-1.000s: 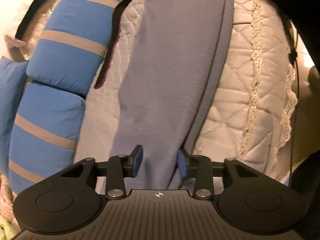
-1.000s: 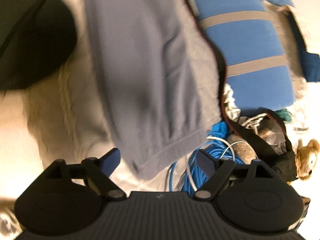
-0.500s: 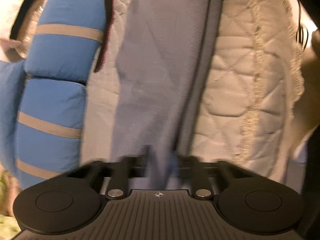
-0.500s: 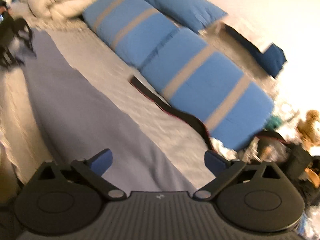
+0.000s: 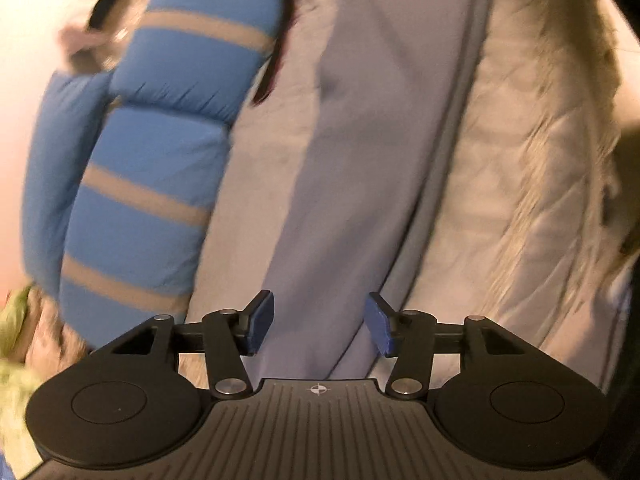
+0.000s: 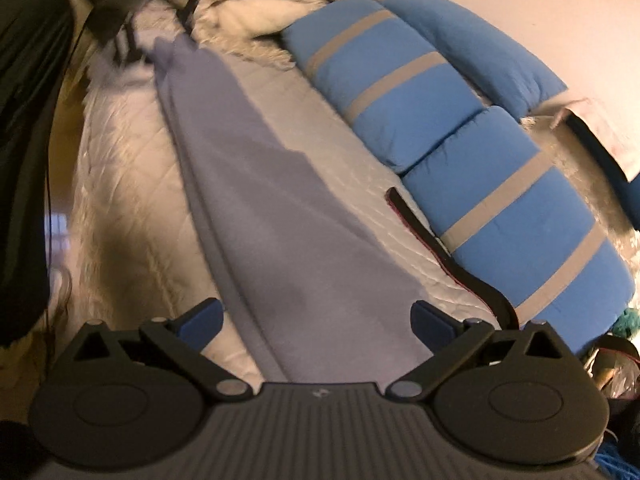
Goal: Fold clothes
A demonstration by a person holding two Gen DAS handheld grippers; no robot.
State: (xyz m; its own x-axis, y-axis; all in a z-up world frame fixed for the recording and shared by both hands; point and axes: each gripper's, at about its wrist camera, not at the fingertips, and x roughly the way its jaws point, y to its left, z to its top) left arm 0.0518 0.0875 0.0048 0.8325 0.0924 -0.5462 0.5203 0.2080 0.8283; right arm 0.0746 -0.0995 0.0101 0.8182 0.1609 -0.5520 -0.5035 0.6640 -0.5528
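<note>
The grey garment [image 5: 360, 168] lies lengthwise on my quilted bed [image 5: 520, 184]. My left gripper [image 5: 319, 326] is opening, cloth between its pads; my right gripper [image 6: 316, 322] gapes wide, empty, alone showing the black strap [image 6: 460, 268] whole.

Cream quilted bedspread [image 6: 132, 184] covering the bed, blue cushion with grey stripes [image 6: 492, 200] lying along the bedspread's far edge, dark strap [image 6: 448, 264] on the bedspread just beside the cushion, rumpled white blanket [image 6: 256, 4] heaped beyond the cushion's upper end.
</note>
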